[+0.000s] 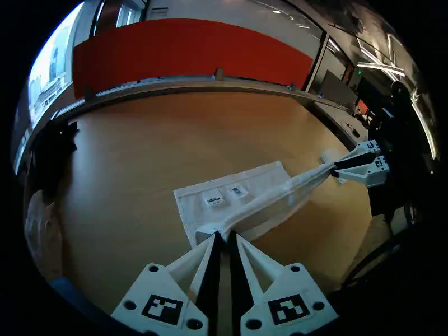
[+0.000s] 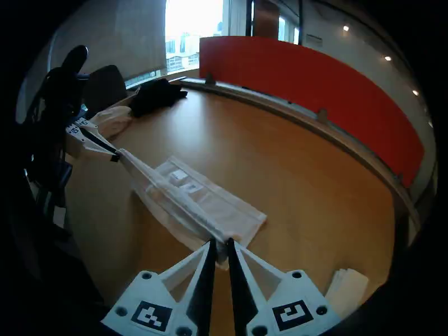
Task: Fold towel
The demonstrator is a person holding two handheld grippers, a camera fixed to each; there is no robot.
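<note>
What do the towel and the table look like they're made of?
The towel looks like thin white cloth, possibly cotton: it creases and sags where lifted. The table looks like wood or wood-look laminate with a smooth satin finish: warm brown, soft sheen.

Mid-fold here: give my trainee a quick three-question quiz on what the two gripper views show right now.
1. True or false: the towel lies completely flat on the table.
2. Multiple choice: the left tongs are A) open above the towel, B) shut on the towel's edge, C) shut on a cup.
3. Short answer: what runs taut from the left tongs to the right tongs?
Key: 1 false, one edge is lifted; 2 B; 3 the towel's lifted edge.
</note>
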